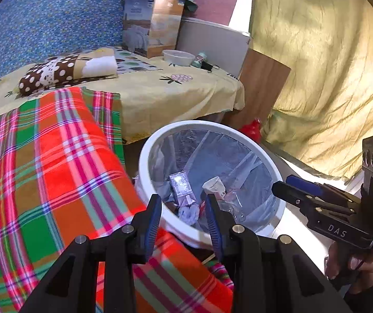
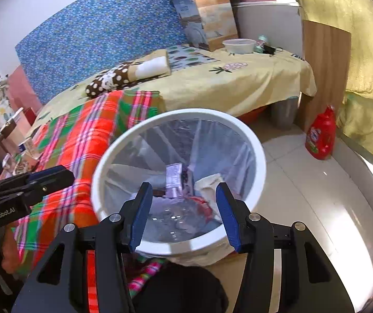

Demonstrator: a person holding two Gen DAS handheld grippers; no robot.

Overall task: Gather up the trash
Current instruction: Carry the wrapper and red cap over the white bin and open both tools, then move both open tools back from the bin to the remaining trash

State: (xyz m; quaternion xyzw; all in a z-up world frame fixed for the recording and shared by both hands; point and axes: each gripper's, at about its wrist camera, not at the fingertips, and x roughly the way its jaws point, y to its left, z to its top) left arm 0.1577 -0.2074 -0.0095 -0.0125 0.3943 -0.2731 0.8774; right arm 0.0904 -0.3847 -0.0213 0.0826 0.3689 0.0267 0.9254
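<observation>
While hanging over a round white plastic bin (image 2: 260,161) lined with a thin, crinkled clear bag, both grippers pointing down into it, jaws parted and gripping nothing. Left gripper (image 1: 183,208): two blue ribbed pads on black arms, standing a modest way apart, nothing between them, hovering over the near left rim. Right gripper (image 2: 183,208): same build, jaws spread wider, empty, hovering over the near rim; also showing at the right edge of the left wrist view, with a hand (image 1: 356,266) wrapped round its grip.

Lying at the bottom of the bin, the trash: one shiny silver-purple carton (image 1: 181,186), one crumpled cream paper cup (image 1: 213,184), one white wad of tissue (image 1: 187,214), one clear crushed plastic bottle (image 2: 170,216), plus a bit of red wrapper, shape unclear.

Sitting left of the bin, one fuzzy plaid blanket (image 1: 55,161) in orange, green and pink. Beyond it, one bed under a pale yellow sheet (image 1: 165,96), bearing one brown polka-dot pillow (image 1: 53,73), one tall printed cardboard box (image 1: 151,23) and one white bowl (image 1: 178,57). Standing far right on the glossy tiled floor, one red detergent bottle (image 2: 320,135), beside a wrinkled yellow-green curtain (image 1: 330,65).
</observation>
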